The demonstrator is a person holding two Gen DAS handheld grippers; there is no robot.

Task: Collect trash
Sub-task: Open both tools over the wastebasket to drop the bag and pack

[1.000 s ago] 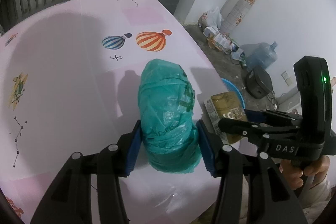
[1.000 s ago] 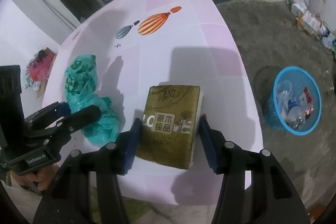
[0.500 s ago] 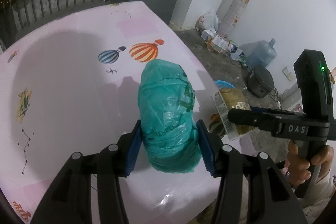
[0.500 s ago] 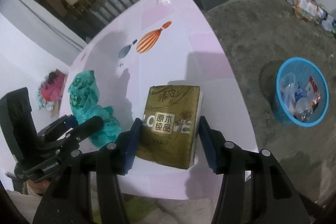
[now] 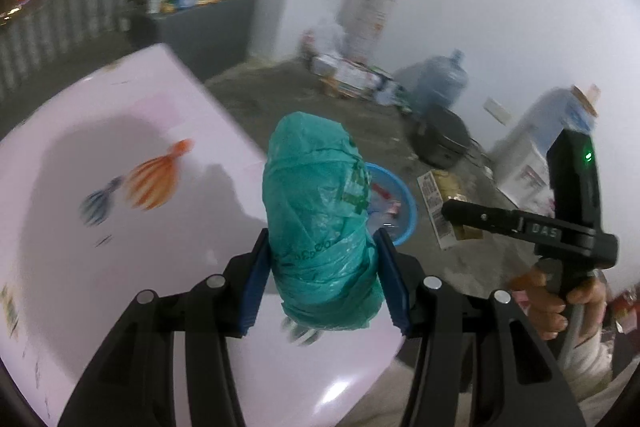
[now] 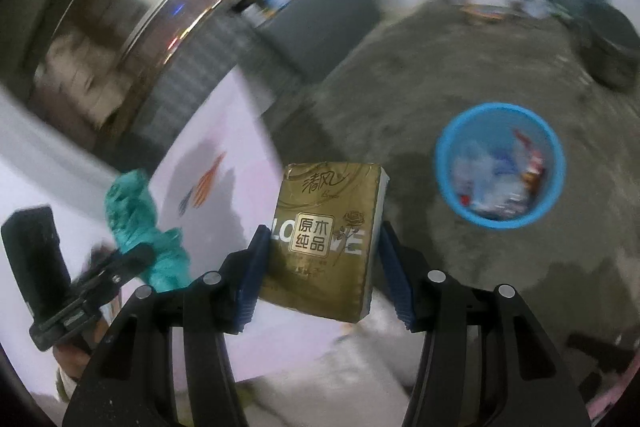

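The left gripper [image 5: 322, 277] is clamped on a green plastic bag bundle [image 5: 320, 223], its blue pads pressing both sides, and the bundle is held up off the pink table [image 5: 100, 155] near the table's edge. The right gripper [image 6: 320, 267] grips a gold tissue pack [image 6: 326, 239] between its pads, likewise lifted clear of the table, out past its edge over the grey floor [image 6: 400, 99]. A blue trash basket [image 6: 500, 171] stands on the floor to the right of the pack, with what looks like mixed wrappers and bottles inside, though blur makes the contents hard to read. In the left wrist view the basket's rim [image 5: 404, 195] shows just behind the bundle, and the person's hand [image 5: 560, 299] grasps the right gripper's handle.
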